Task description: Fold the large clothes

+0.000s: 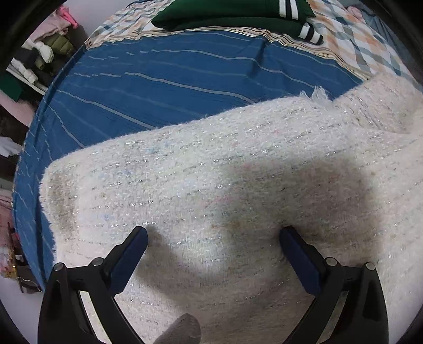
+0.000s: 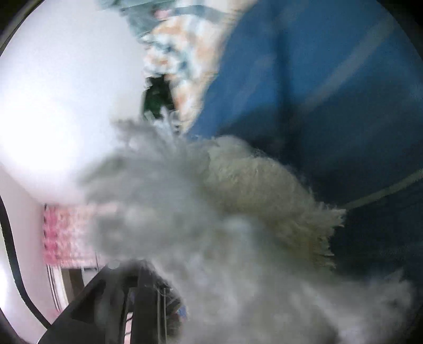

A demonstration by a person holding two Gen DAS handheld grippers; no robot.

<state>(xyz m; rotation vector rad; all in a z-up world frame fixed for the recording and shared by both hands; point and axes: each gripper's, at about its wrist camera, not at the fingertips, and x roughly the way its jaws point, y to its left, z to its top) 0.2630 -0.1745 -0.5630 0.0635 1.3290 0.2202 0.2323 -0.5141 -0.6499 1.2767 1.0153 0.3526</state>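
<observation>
A large white fuzzy garment (image 1: 224,172) with silver threads lies spread on the blue striped sheet (image 1: 171,79) of a bed. My left gripper (image 1: 214,238) points steeply down at it and is open. Its blue-padded fingers (image 1: 132,254) stand wide apart on the cloth with nothing pinched between them. The right wrist view is blurred. There a bunch of the same garment (image 2: 238,211) swells up in front of the lens, lifted off the blue sheet (image 2: 317,92). My right gripper (image 2: 211,264) is shut on it, with one black finger (image 2: 142,285) showing and the pads buried in fluff.
A folded dark green garment (image 1: 230,16) with white stripes lies at the far side on a plaid quilt (image 1: 370,45). Piled clothes (image 1: 45,50) sit beyond the bed's left edge. A white wall (image 2: 66,105) and a pink patterned thing (image 2: 66,232) show in the right wrist view.
</observation>
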